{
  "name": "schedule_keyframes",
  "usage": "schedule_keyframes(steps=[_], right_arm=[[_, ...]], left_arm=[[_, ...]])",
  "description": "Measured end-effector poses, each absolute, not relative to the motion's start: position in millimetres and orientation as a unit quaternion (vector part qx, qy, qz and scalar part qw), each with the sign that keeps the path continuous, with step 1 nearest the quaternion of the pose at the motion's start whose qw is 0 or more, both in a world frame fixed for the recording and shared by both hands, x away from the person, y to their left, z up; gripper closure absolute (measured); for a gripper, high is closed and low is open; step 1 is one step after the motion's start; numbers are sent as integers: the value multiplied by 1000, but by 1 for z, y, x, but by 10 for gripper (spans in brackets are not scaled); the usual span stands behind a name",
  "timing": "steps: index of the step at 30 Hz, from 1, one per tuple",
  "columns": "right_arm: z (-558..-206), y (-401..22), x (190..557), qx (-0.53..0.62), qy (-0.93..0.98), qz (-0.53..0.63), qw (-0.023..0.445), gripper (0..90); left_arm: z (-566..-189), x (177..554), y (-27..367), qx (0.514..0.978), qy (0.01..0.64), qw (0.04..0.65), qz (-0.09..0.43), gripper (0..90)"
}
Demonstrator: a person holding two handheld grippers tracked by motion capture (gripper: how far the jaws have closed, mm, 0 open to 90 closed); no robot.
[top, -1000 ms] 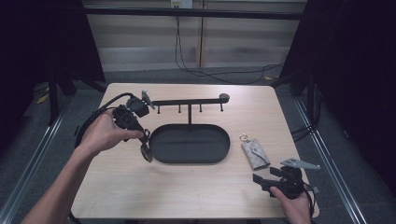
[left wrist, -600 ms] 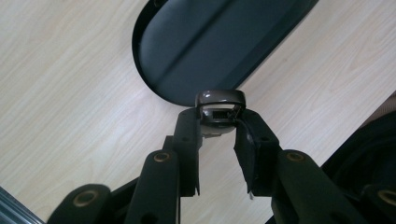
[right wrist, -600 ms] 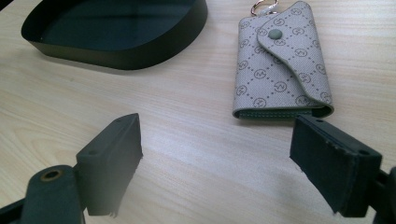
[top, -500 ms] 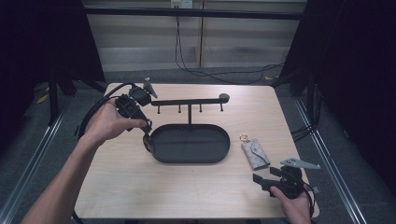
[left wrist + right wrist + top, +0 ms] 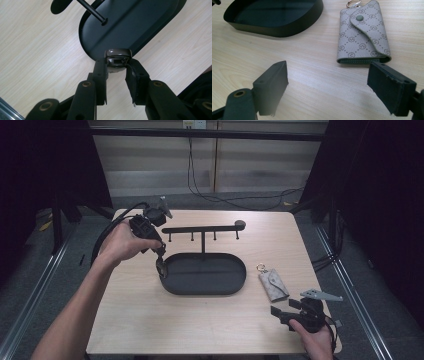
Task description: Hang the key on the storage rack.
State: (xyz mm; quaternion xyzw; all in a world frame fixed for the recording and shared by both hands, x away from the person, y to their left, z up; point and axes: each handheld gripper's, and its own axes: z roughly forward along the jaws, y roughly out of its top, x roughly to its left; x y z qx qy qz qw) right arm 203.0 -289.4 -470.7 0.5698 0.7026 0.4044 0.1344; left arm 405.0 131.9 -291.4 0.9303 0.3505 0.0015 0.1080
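My left gripper (image 5: 160, 261) hangs over the left end of the black oval tray (image 5: 200, 291), pointing down. It is shut on a small glossy brown fob (image 5: 117, 56), which sticks out past the fingertips (image 5: 100, 67) just above the tray's rim (image 5: 86, 47). A grey patterned key pouch (image 5: 273, 284) with a snap flap and a metal ring lies flat on the table right of the tray. My right gripper (image 5: 281, 313) rests near the front right edge, open, with the pouch (image 5: 363, 35) lying just beyond its pads (image 5: 275, 75) and apart from them.
A black T-shaped stand (image 5: 202, 228) with several short pegs rises from the back of the tray; one peg (image 5: 92, 11) crosses the left gripper view. Cables trail over the floor behind the wooden table (image 5: 150, 320). Dark frames flank both sides.
My left hand has carried the brown fob away from the person and slightly right, toward the stand's left end. The right gripper and the pouch have stayed put.
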Motion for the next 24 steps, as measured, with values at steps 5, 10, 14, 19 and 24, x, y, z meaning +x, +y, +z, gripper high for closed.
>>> schedule_keyframes(steps=[5,10,14,19,24], right_arm=[[-471,-290,203,570,702,405,134,166],[-471,-290,203,570,703,405,134,166],[-471,-290,203,570,702,406,134,166],[-471,-290,204,568,704,405,131,166],[-471,-289,204,565,707,405,132,167]], left_arm=[[-292,412,129,928,357,109,-1,706],[-297,417,120,926,364,96,16,706],[-301,422,116,927,364,89,8,706],[-305,426,113,923,374,89,6,706],[-306,431,113,921,380,89,3,706]])
